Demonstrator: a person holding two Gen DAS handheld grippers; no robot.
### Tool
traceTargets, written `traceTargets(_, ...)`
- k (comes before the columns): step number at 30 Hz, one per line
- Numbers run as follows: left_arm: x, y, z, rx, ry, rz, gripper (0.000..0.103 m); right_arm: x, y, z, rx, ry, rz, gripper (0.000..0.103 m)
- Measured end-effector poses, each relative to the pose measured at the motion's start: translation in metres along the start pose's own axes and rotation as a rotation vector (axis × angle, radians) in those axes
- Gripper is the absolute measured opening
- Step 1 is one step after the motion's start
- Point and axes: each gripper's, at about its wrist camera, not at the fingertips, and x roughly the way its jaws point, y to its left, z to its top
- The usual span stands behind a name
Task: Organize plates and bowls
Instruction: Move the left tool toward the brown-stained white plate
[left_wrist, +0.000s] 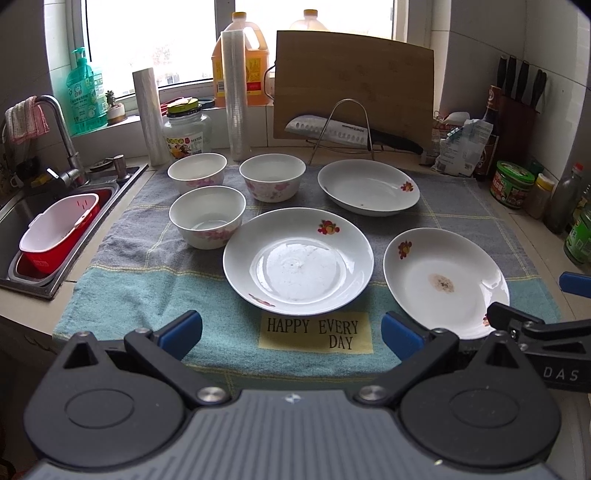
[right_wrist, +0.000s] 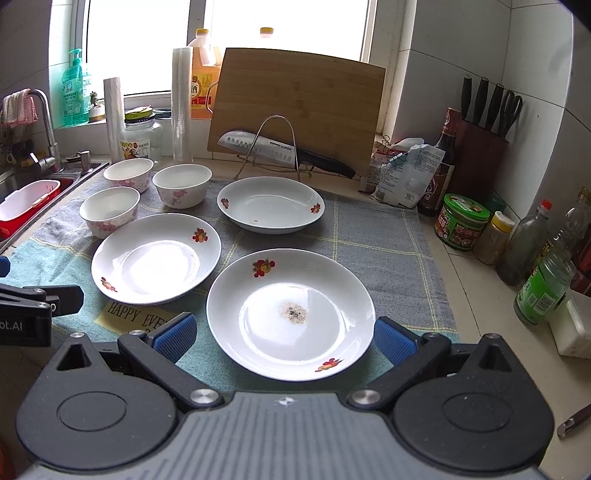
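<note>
- Hovering low over the near edge of the counter (right_wrist: 476, 280), the left tongs (left_wrist: 291, 332) are spread wide and grasp nothing; they point toward the middle plate (left_wrist: 298, 260).
- Right tongs (right_wrist: 284, 338) are likewise released, their blue pads either side of the near rim of the stained plate (right_wrist: 291, 314) without touching it.
- Three white plates with red flower prints lie flat and apart on a grey-and-teal towel (left_wrist: 147, 280): the stained one nearest on the right, the middle plate to its left, and a far plate (left_wrist: 368, 186) behind them, just before the wire rack (left_wrist: 343, 129).
- Three white bowls with pink blossoms stand upright in a close cluster at the towel's back left: a near bowl (left_wrist: 207, 216), a left bowl (left_wrist: 197, 172) and a right bowl (left_wrist: 272, 177).
- A yellow patch (left_wrist: 314, 332) on the towel reads "HAPPY EVERY DAY".
- A knife (left_wrist: 351, 133) rests in the rack against a wooden cutting board (left_wrist: 354, 77).
- A sink (left_wrist: 22, 221) on the left holds a red-and-white basket (left_wrist: 59, 229).
</note>
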Motion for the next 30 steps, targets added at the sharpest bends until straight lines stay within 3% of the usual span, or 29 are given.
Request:
traceTargets(13, 0.004, -0.011, -0.008, 0.0, 0.026, -0.005, 0.102, 0.042, -0.03, -0.055, 0.036, 0.075, 0.078, 0.103)
traceTargets(30, 0.007, -0.025, -0.01, -0.005, 0.064, 0.043, 0.102, 0.1, -0.041, -0.062, 0.019, 0.142, 0.091, 0.103)
